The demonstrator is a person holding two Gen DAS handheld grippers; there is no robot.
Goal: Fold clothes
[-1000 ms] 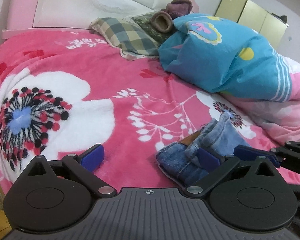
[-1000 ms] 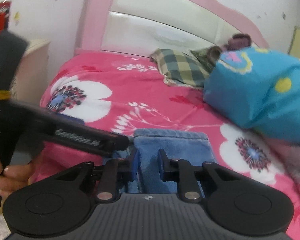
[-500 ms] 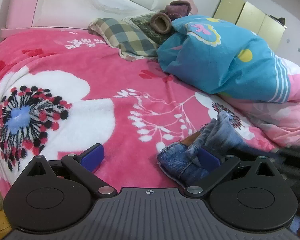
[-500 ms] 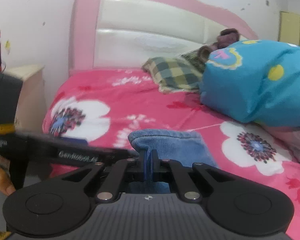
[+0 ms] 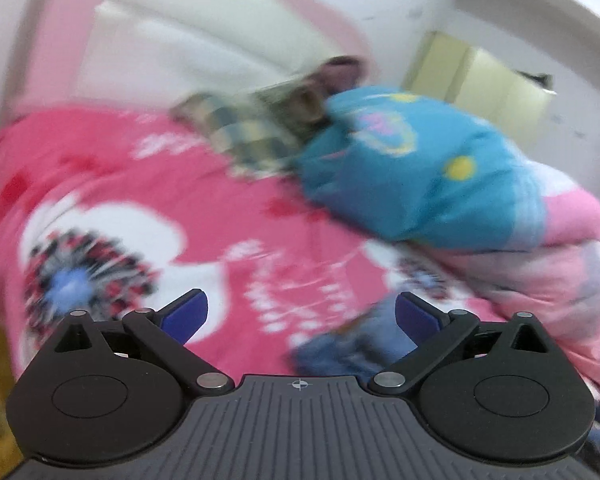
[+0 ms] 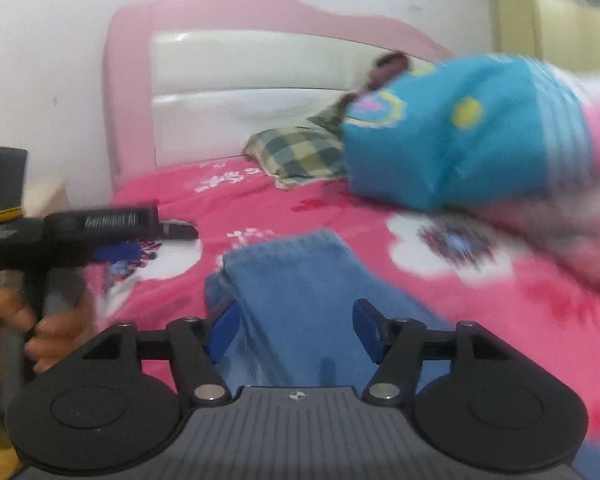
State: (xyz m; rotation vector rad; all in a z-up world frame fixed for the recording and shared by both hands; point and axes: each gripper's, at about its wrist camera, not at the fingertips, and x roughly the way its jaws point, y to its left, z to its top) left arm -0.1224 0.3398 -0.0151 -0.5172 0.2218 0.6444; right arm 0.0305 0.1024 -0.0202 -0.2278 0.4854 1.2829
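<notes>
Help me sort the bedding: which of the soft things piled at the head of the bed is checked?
The pillow lying flat left of the blue quilt is checked green and cream. The quilt is plain blue with a yellow dot.

Blue denim jeans (image 6: pixel 312 300) lie on a pink flowered blanket (image 6: pixel 480 308); beyond them a green checked pillow (image 6: pixel 296 152) beside a turquoise quilt (image 6: pixel 460 140).

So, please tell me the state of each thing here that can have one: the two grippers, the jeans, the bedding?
Left gripper: open, nothing between its blue pads.
Right gripper: jaws opening, folded denim lies between them, not pressed.
Blue denim jeans: folded, lying flat on the bed.
Pink flowered fleece blanket: spread over the bed.
Turquoise quilt: bunched in a heap.
Green checked pillow: lying by the headboard.
</notes>
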